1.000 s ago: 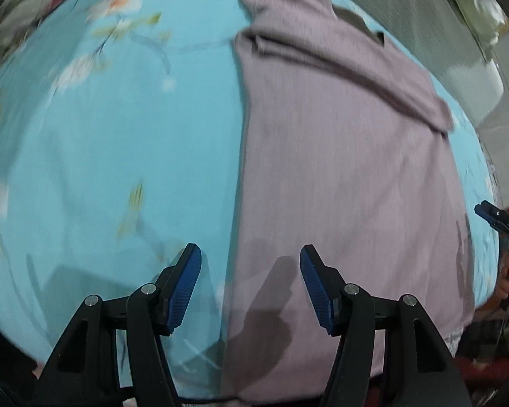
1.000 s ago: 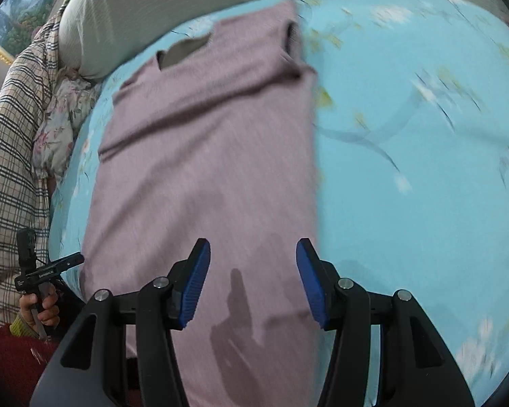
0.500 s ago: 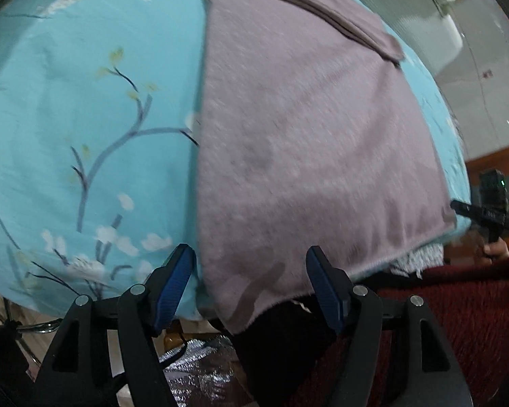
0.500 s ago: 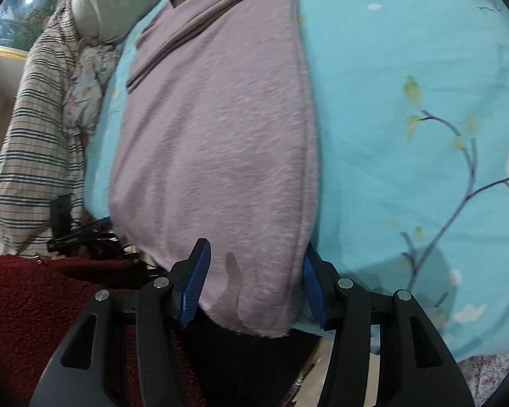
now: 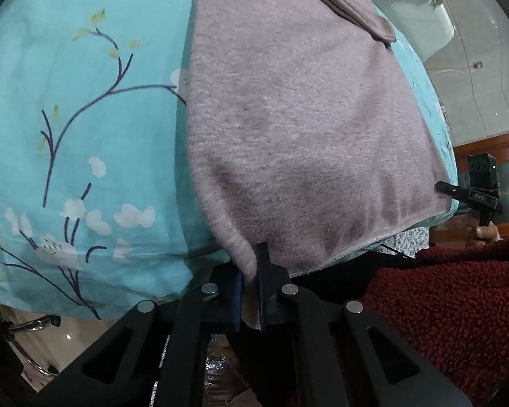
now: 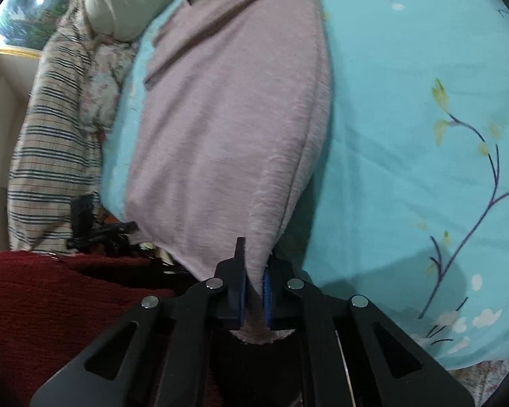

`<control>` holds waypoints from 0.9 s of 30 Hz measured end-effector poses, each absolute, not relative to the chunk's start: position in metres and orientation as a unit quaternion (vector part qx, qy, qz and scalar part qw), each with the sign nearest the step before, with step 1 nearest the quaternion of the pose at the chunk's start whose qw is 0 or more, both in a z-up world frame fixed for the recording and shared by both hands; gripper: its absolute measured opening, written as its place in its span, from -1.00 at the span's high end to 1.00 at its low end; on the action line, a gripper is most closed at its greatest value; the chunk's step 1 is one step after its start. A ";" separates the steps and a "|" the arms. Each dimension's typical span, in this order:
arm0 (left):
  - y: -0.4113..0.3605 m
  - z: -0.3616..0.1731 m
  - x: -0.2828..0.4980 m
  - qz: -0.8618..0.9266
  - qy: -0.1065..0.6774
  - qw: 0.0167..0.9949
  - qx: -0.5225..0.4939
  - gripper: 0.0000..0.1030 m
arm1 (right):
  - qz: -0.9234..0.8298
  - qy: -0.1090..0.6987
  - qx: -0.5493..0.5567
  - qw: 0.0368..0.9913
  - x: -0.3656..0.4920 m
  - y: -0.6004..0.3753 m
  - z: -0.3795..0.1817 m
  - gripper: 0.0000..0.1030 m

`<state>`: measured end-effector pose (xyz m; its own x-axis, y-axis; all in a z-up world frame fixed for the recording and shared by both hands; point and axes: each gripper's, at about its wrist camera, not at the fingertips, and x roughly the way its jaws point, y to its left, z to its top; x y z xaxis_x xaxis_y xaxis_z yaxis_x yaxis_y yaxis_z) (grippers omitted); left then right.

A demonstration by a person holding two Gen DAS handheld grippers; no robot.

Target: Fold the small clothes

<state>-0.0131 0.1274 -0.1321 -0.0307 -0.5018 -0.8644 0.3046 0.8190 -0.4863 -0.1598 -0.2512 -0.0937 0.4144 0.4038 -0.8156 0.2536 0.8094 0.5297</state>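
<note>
Mauve shirt (image 5: 295, 129) hem corners sit pinched between both grippers' closing jaws.

No text, label, brand or number is legible on anything here.

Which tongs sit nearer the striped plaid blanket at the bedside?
Left. The left tongs pinch the mauve sweater hem corner on the side facing the striped plaid blanket; the right tongs pinch the opposite corner, farther from it.
</note>
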 end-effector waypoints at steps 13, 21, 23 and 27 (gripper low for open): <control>0.129 -0.041 0.021 -0.308 0.564 0.755 -0.130 0.93 | 0.046 0.403 0.356 0.842 -0.131 -0.278 -0.019 0.84; 0.129 0.021 0.101 -0.293 0.467 0.820 -0.151 0.93 | 0.027 0.331 0.342 0.879 -0.070 -0.313 0.020 0.84; 0.125 0.032 0.129 -0.283 0.444 0.835 -0.159 0.93 | 0.020 0.321 0.341 0.884 -0.046 -0.324 0.023 0.84; 0.112 0.045 0.183 -0.255 0.413 0.857 -0.173 0.93 | -0.005 0.306 0.340 0.889 0.004 -0.351 0.020 0.84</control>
